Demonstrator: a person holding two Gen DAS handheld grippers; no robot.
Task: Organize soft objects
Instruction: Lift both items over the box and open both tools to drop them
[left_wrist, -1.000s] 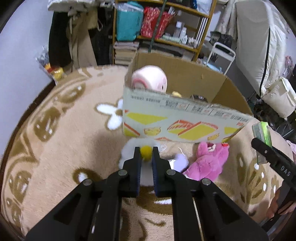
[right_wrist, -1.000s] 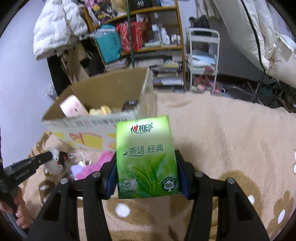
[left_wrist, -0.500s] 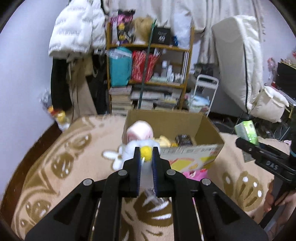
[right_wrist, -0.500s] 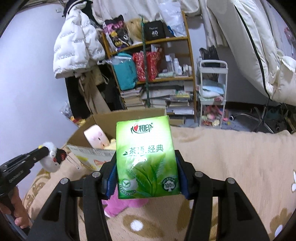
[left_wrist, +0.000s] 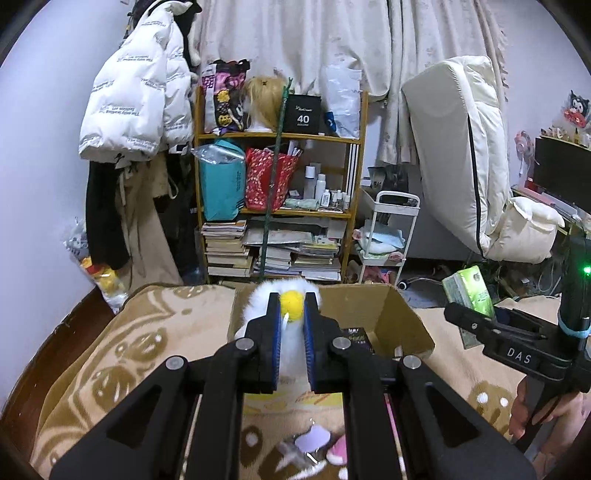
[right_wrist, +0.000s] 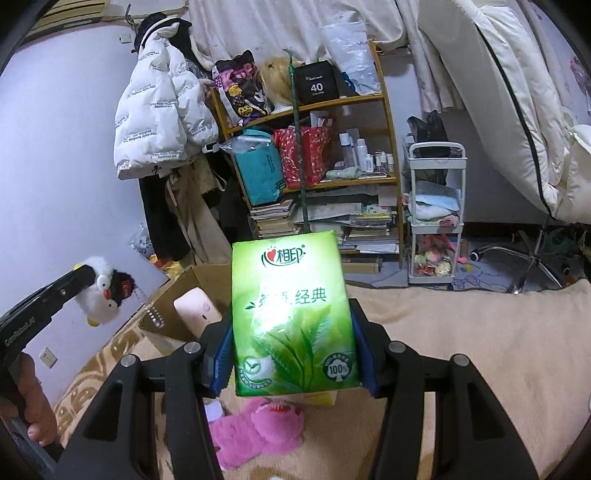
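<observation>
My left gripper (left_wrist: 291, 314) is shut on a small white penguin plush (left_wrist: 291, 343) with a yellow spot, held in the air over the near side of an open cardboard box (left_wrist: 402, 317). From the right wrist view the plush (right_wrist: 101, 295) hangs from the left gripper (right_wrist: 83, 277) above the box (right_wrist: 166, 317). My right gripper (right_wrist: 293, 354) is shut on a green tissue pack (right_wrist: 291, 314), held up to the right of the box; the pack also shows in the left wrist view (left_wrist: 469, 291). A pink plush (right_wrist: 258, 432) lies on the blanket below the pack.
The box holds a pink-and-white soft item (right_wrist: 197, 314) and a dark packet (left_wrist: 354, 334). A beige patterned blanket (left_wrist: 110, 354) covers the surface. Behind stand a cluttered wooden shelf (left_wrist: 277, 206), a white trolley (left_wrist: 391, 236) and hanging coats (left_wrist: 133, 110).
My left gripper has lifted the penguin plush off the blanket and up over the box. My right gripper has risen with the tissue pack.
</observation>
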